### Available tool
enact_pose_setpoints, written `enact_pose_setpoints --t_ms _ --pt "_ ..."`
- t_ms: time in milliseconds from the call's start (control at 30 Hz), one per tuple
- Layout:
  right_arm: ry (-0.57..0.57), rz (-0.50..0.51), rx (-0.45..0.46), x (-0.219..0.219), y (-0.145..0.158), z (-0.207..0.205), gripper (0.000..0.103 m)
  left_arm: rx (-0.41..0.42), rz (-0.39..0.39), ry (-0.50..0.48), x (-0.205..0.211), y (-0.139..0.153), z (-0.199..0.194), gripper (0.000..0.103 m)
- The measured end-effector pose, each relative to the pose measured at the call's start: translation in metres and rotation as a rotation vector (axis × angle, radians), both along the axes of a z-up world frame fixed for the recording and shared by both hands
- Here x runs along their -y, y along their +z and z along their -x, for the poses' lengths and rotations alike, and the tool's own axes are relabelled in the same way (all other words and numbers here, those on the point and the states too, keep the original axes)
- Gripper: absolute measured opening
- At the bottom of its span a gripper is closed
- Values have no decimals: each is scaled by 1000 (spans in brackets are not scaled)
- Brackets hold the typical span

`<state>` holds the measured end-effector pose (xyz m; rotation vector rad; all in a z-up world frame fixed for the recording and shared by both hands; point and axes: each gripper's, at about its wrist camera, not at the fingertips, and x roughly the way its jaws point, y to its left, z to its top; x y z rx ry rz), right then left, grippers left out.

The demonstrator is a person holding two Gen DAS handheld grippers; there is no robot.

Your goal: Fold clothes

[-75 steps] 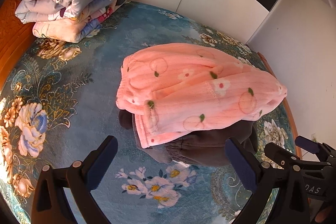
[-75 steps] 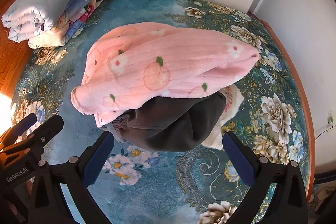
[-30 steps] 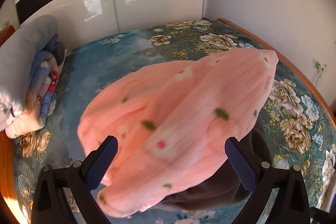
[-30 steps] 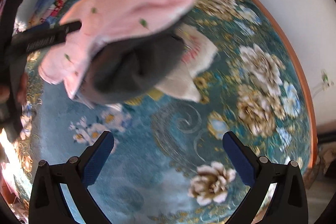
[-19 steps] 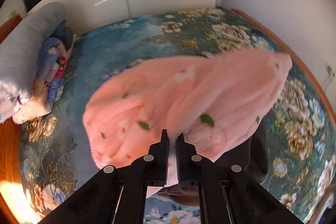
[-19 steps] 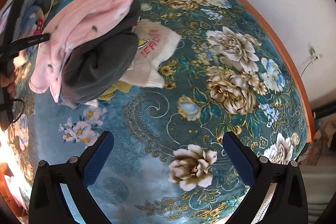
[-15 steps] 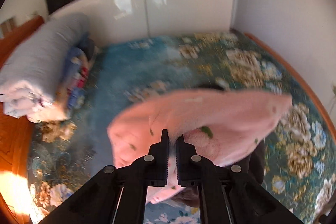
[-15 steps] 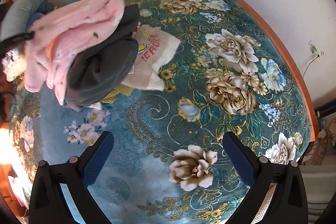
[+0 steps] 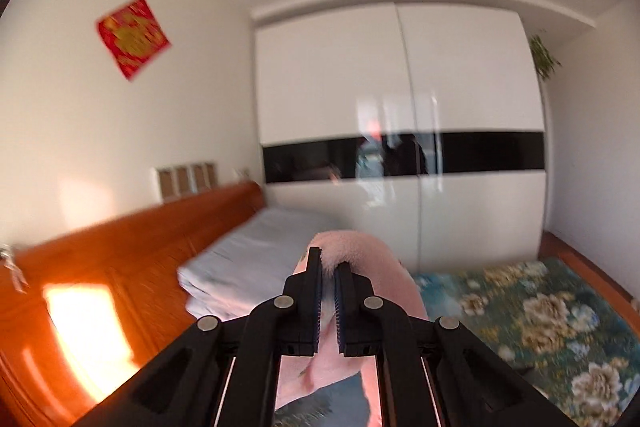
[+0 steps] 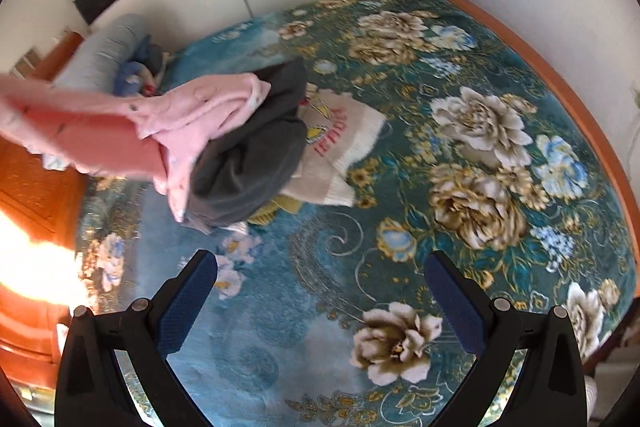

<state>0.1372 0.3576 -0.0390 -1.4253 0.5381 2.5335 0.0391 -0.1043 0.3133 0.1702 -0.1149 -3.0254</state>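
- The left gripper [image 9: 328,291] has its jaws pressed together on a fold of the pink fleece garment [image 10: 120,123]; the cloth comes up between the pads and hangs down behind them.
- The garment is held up in the air at one end; its other end lies on the dark grey garment [image 10: 256,155], which sits in a small heap on the flowered bedspread [image 10: 500,75].
- The right gripper [image 10: 320,291] hovers over the bedspread with its jaws spread wide and nothing between them.
- I judge the pink garment to be light, thick and very soft; it will sag and stretch where it is pinched, and it should not slip easily from the pads; a hem, cuff or corner would be a better place to hold than the middle of the cloth.
- Under the heap is a cream knitted garment [image 10: 340,143] with red letters; they are partly covered and I cannot read a full word.
- On the wall hangs a red paper square [image 9: 133,37] with gold marks; it is too blurred to read.
- A folded grey quilt [image 9: 248,259] lies by the wooden headboard [image 9: 120,255]; I see no brand on either gripper.
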Motion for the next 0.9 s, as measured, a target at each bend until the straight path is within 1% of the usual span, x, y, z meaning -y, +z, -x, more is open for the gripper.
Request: enact_pose_setpoints --t_ms 67,167,233,267,300,367,400,467,533,567,667,767,833,900 --pt "24 18 -25 -4 3 -5 103 -60 19 34 4 31 -31 6" --pt "62 34 -53 -11 5 -14 103 -155 84 45 -14 74 -80 6" --pt "72 54 -63 -18 5 -18 103 -193 116 18 -29 97 -104 6" --pt "75 65 -67 -23 4 -21 103 -195 140 -14 -42 104 -113 6" --pt "75 75 -71 -27 3 -24 103 -184 173 -46 -58 106 -116 6" --pt "71 94 -76 -35 1 -29 103 -152 241 -100 -92 100 -113 6" --pt "66 103 -74 -39 -1 -32 103 -124 268 -133 -108 93 -109 6" --pt "53 115 -71 -48 -6 -40 103 -35 304 -214 -142 65 -96 6" --pt "32 120 -62 -59 -12 -50 103 78 310 -295 -176 21 -85 6" --pt "18 122 -56 -66 -14 -56 103 146 293 -342 -194 -6 -80 6" --pt "-48 113 -23 -90 -26 -81 103 356 230 -485 -256 -100 -69 6" --pt "-132 89 18 -116 -37 -110 103 559 223 -641 -322 -198 -80 6" --pt "-188 74 45 -133 -45 -129 103 678 238 -743 -375 -244 -102 6" --pt "-267 64 75 -151 -50 -154 103 772 289 -831 -421 -281 -121 6"
